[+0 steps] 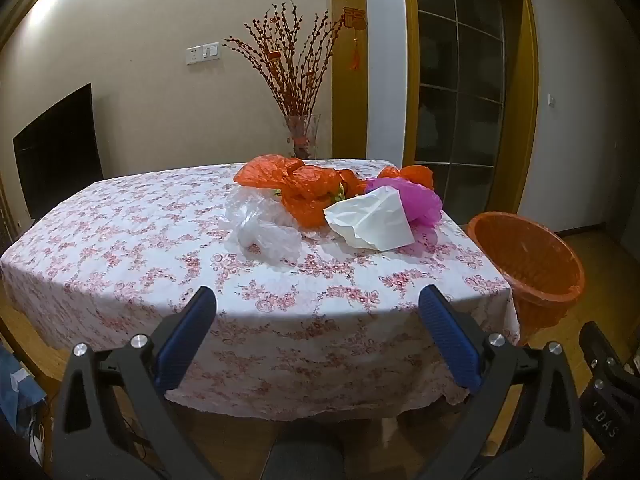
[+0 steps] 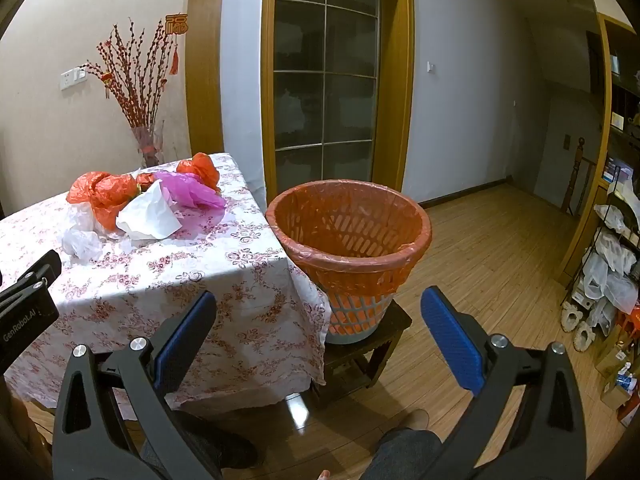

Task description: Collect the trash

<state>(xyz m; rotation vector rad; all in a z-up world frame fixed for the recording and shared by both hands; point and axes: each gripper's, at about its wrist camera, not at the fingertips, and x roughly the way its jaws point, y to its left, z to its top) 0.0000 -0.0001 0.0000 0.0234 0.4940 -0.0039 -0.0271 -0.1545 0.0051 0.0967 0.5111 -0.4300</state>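
Observation:
A pile of trash lies on the far right part of the flowered table (image 1: 132,240): orange plastic bags (image 1: 296,184), a purple bag (image 1: 416,198), a white bag (image 1: 370,220) and a clear bag (image 1: 260,226). The pile also shows in the right wrist view: orange (image 2: 102,194), purple (image 2: 192,190), white (image 2: 148,216). An orange-lined waste basket (image 2: 348,248) stands on a dark stool (image 2: 360,356) right of the table; it also shows in the left wrist view (image 1: 528,268). My left gripper (image 1: 318,300) is open, before the table's near edge. My right gripper (image 2: 318,304) is open, short of the basket.
A glass vase of red branches (image 1: 300,136) stands behind the table. A dark TV (image 1: 56,148) is at the left wall. A glass door (image 2: 324,80) is behind the basket. A shelf with bags and boxes (image 2: 612,264) lines the right wall. Wooden floor (image 2: 480,260).

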